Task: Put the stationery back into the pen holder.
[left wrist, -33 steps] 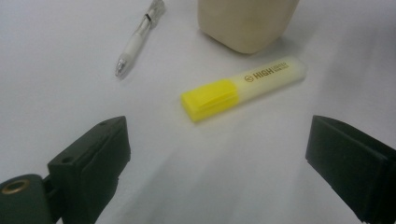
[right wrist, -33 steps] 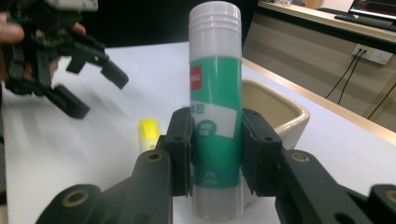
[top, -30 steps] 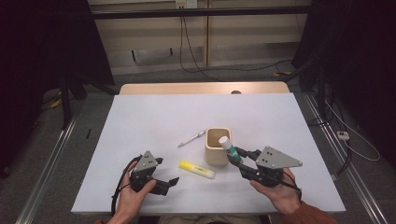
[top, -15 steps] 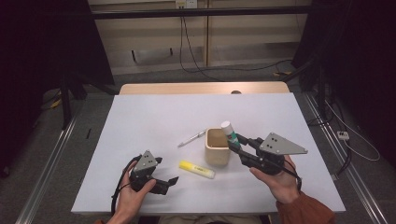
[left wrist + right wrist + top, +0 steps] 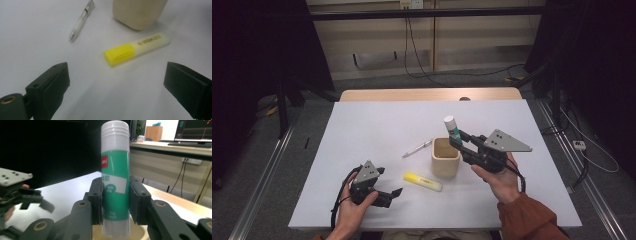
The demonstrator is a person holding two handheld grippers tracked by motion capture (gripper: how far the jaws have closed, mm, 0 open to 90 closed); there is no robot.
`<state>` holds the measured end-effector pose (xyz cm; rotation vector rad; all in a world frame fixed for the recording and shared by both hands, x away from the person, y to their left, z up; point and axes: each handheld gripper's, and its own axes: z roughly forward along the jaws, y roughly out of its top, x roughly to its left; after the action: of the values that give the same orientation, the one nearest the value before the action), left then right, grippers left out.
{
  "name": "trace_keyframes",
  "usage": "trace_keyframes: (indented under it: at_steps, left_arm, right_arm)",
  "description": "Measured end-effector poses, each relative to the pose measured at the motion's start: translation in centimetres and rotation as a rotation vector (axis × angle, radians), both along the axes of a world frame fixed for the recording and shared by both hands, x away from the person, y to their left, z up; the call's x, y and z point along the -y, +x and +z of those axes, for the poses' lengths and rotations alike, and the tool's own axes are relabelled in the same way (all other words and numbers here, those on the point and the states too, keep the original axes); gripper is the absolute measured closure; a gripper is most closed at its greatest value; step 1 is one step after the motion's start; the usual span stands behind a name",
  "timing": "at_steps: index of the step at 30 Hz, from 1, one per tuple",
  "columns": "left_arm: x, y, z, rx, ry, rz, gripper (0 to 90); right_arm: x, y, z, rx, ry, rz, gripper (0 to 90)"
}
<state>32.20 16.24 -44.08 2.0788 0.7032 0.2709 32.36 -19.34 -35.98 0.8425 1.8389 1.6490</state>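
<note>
Right claw (image 5: 458, 138) pinches glue stick (image 5: 451, 128) upright, centre-right of frame, just above cup (image 5: 445, 158) mouth: vertical for clean passage. Left claw (image 5: 391, 194) spread, idle near highlighter (image 5: 423, 181), lower left of desk (image 5: 377, 125).

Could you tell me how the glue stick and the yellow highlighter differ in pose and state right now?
The glue stick stands upright, clamped between the right gripper jaws above the beige cup; the highlighter lies flat on the table, untouched, in front of the open left gripper. The glue stick is green and white with a white cap; the highlighter is yellow. Both are capped.
</note>
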Motion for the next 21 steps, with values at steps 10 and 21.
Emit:
trace_keyframes:
  at_steps: [10, 21]
  left_arm:
    - [0.1, 0.0, -0.1, -0.004, 0.004, -0.014, 6.3]
    - [0.1, 0.0, -0.1, -0.003, -0.003, -0.016, 6.3]
  right_arm:
    - [-0.6, 1.4, -1.5, -0.028, 0.000, 0.009, 67.0]
    - [-0.9, 2.1, -3.6, -0.066, -0.008, 0.007, 67.0]
